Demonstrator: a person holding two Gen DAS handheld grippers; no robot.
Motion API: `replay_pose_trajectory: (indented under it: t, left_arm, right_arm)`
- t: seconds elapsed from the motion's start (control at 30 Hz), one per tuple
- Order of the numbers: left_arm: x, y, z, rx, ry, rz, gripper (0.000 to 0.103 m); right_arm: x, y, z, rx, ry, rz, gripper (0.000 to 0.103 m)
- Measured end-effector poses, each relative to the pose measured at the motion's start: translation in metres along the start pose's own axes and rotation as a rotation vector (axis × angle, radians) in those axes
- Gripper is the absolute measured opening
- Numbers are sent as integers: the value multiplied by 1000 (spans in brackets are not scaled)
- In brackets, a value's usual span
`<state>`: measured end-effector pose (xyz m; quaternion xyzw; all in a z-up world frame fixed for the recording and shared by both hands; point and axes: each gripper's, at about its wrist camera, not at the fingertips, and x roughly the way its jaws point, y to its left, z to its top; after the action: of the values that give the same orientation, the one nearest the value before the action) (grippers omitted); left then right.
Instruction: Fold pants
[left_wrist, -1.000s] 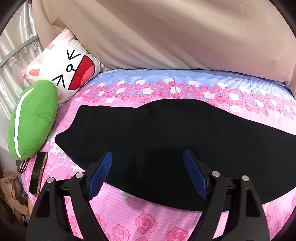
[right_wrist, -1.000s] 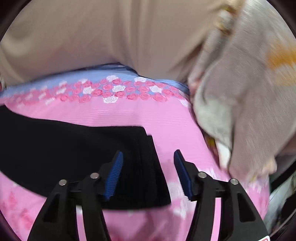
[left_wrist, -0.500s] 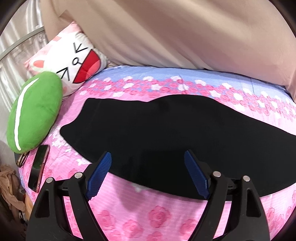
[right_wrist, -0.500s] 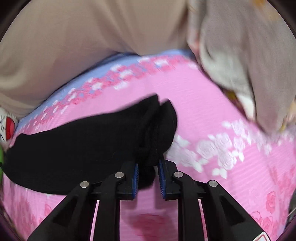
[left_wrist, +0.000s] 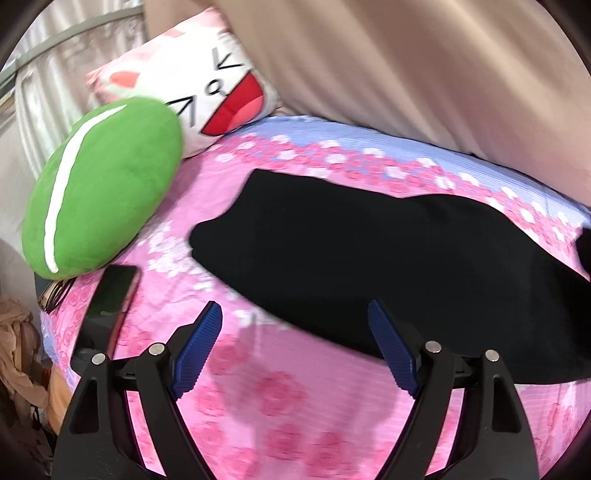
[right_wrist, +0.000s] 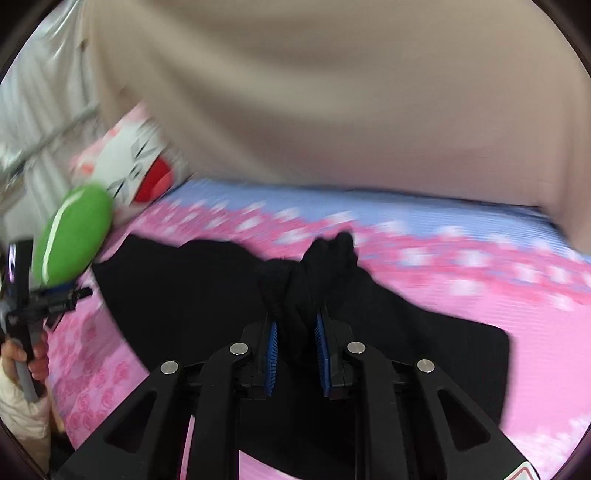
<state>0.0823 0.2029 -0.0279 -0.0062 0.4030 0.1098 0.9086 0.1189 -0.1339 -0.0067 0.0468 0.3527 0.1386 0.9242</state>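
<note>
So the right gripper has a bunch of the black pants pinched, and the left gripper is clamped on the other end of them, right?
Not quite. The right gripper does pinch the black pants, but the left gripper is open and empty over the pink floral sheet, as the left wrist view shows.

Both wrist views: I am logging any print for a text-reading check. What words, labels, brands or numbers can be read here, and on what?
No readable text in either view.
White cushion: a drawn cartoon face only, no letters.
Phone: dark screen, nothing legible.
Left gripper, seen from the right wrist: a small pale mark, too blurred to read.
Red-edged sticker on the right gripper: cut off at the frame edge, unreadable.
</note>
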Motion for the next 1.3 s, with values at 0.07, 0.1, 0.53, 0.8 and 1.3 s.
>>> replay_pose_trajectory:
  t: [0.07, 0.1, 0.53, 0.8, 1.3]
  left_arm:
    - [4, 19, 1, -28, 1, 6, 79]
    - [6, 26, 1, -37, 2, 8, 79]
    - [30, 81, -6, -168, 41, -22, 79]
    - [15, 58, -8, -156, 34, -68, 79]
    - [-7, 41, -10, -121, 28, -45, 81]
  right_arm:
    - [39, 27, -10, -42, 76, 32, 22]
    - [56, 39, -17, -76, 116, 30, 24]
    - [-82, -31, -94, 127, 32, -315, 68]
    - [-85, -129, -119, 512, 24, -155, 68]
    - [-103, -99, -115, 416, 7, -201, 13]
